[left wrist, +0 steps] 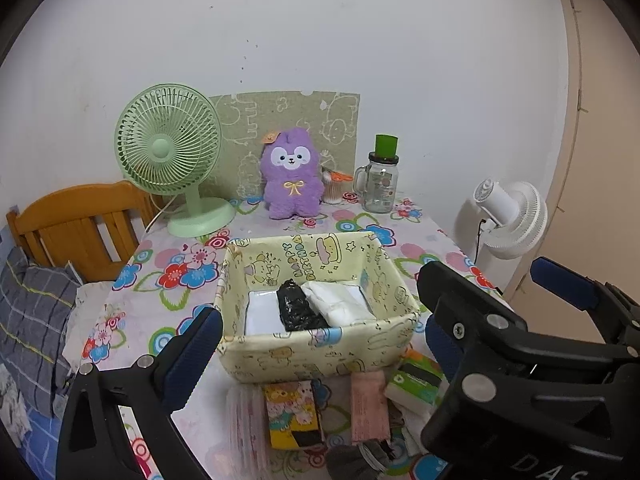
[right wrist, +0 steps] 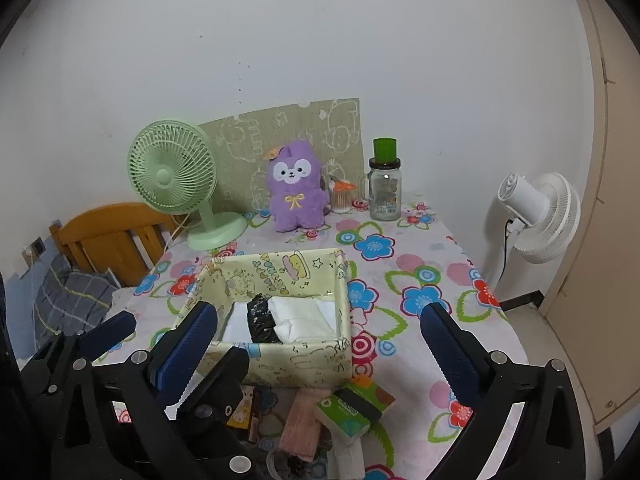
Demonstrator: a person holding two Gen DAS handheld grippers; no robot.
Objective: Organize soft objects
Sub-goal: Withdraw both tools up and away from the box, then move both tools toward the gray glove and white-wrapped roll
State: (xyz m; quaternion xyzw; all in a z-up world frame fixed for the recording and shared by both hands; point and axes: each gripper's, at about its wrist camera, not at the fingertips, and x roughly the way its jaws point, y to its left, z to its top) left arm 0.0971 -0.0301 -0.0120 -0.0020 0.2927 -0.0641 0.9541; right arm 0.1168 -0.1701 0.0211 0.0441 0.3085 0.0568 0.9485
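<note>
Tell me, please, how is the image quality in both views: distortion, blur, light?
Left wrist view: strong fisheye bending, dark corners; the fabric box is sharp, the pink cloth near the bottom looks soft. Right wrist view: same curved edges; the purple plush is clear; light is even, without hard shadows or glare.

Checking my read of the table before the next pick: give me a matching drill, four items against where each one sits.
Items:
1. black bundle
2. purple plush
3. pink cloth
4. glass jar

Places:
A. back of the table, right of the plush
B. inside the yellow box
C. on the table, in front of the box
D. upright at the back, beside the green fan

Pairs: 1-B, 2-D, 3-C, 4-A
</note>
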